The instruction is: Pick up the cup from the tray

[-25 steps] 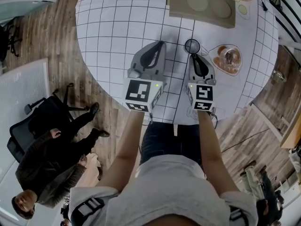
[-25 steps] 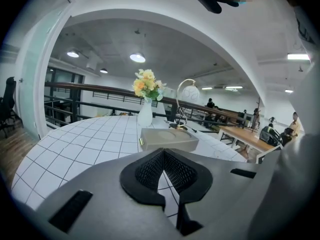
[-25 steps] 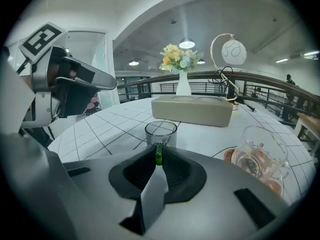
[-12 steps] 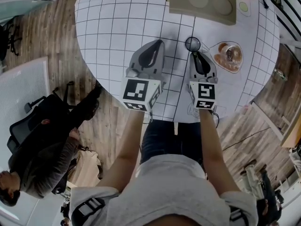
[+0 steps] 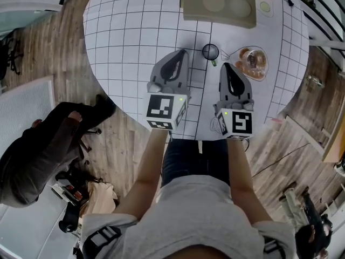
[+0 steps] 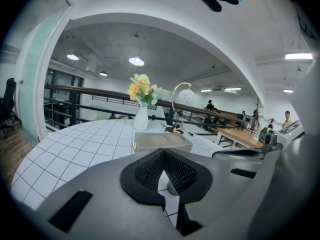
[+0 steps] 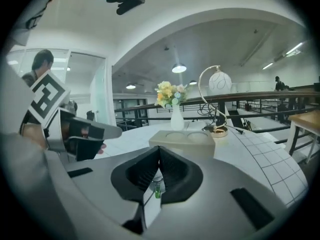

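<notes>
My left claw (image 5: 184, 53) and right claw (image 5: 226, 66) are closed tight, holding nothing.
Ribbed black pads (image 6: 148, 172) meet at a point; the round clear-glass cup (image 5: 210, 51) stands on the gridded white desk (image 5: 135, 31) just beyond my right claw, off the beige two-hollow tray (image 5: 215, 18).

Table (image 5: 135, 31): smooth matt white top, thin dark grid lines.
Tray (image 5: 218, 5): beige, matt, looks like moulded pulp or plastic.
Left gripper (image 5: 185, 52), right gripper (image 5: 225, 65): grey matt plastic shells. Jaws lined with black ribbed pads (image 6: 147, 173), rubbery look.
Marker cubes (image 5: 166, 111): flat black-and-white print.
Small cup (image 5: 210, 51): clear glass, glossy.
Glass dish (image 5: 252, 63): clear, shiny.
Floor (image 5: 48, 42): dull wood planks.
Vase (image 6: 141, 119): white, glossy.
Lamp (image 7: 210, 91): thin gold metal arc.
</notes>
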`<action>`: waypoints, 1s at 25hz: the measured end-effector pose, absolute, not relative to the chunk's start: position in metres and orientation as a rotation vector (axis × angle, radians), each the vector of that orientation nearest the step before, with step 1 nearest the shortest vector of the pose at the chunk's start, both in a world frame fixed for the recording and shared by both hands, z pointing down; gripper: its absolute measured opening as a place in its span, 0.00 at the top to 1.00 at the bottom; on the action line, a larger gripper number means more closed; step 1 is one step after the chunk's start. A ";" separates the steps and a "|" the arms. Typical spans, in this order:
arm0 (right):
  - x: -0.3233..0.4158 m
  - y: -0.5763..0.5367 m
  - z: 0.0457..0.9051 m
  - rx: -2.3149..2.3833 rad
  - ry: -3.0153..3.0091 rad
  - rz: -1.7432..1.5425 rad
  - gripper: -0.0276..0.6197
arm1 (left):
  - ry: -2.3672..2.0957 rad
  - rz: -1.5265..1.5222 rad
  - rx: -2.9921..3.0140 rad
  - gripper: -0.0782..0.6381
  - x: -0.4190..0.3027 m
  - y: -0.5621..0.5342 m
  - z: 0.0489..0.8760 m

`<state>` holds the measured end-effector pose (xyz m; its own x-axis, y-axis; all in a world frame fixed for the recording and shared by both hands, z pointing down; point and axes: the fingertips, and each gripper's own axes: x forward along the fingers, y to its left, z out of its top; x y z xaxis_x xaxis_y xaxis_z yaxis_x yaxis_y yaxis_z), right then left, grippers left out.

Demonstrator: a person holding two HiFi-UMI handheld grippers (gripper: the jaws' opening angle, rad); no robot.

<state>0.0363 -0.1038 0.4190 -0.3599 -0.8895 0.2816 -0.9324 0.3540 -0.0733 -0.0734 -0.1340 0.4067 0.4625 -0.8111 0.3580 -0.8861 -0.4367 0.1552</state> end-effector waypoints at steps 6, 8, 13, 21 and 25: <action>0.053 -0.105 0.371 1.734 -2.438 0.241 0.94 | -1.414 0.283 2.473 0.88 -0.038 -0.123 0.377; 0.060 -0.104 0.357 1.753 -2.436 0.219 0.94 | -1.415 0.278 2.501 0.88 -0.028 -0.121 0.365; 0.072 -0.103 0.328 1.798 -2.452 0.157 0.95 | -1.427 0.246 2.547 0.88 -0.013 -0.120 0.338; 0.076 -0.095 0.307 1.823 -2.498 0.172 0.95 | -1.493 0.202 2.584 0.88 -0.008 -0.116 0.306; 0.074 -0.096 0.297 1.820 -2.532 0.170 0.95 | -1.528 0.204 2.601 0.88 -0.009 -0.114 0.297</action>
<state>0.0738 -0.0956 0.2975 -0.3205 -0.9440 0.0785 -0.9460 0.3148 -0.0774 -0.0089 -0.1136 0.2966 0.4819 -0.8585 0.1755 -0.8744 -0.4840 0.0332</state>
